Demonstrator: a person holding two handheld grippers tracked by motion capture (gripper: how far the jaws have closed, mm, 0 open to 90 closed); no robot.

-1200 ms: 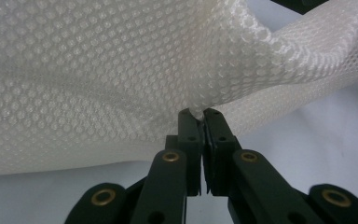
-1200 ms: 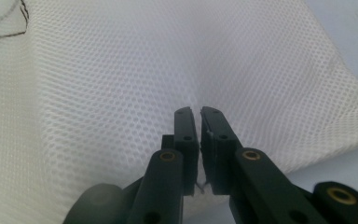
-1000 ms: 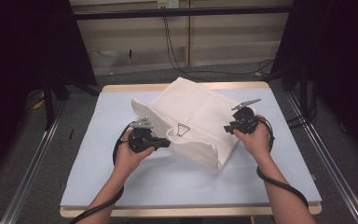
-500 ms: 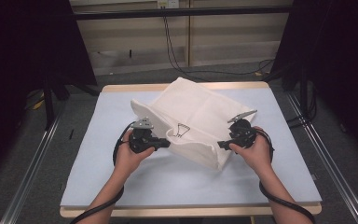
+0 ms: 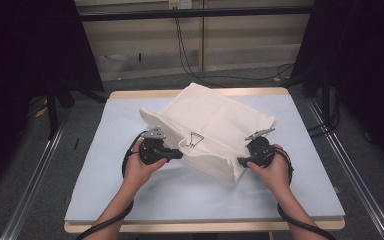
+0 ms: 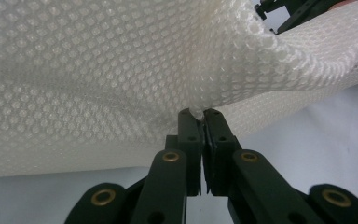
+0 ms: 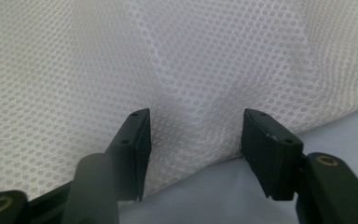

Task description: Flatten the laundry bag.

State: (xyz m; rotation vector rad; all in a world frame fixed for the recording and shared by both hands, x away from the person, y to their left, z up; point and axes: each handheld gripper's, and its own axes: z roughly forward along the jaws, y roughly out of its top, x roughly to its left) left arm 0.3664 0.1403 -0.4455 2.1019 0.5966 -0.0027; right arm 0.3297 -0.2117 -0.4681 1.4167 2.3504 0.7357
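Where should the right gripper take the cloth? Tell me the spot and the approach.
Grip the cloth's near right corner, where the folded edge lies thick on the mat. Come in low from the right, along the table: the right gripper already has that edge between its open jaws, while the left gripper pinches the opposite side.

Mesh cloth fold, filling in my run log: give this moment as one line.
white mesh cloth: partly folded on blue mat | left gripper: shut on cloth edge | right gripper: open at cloth's near edge, not gripping
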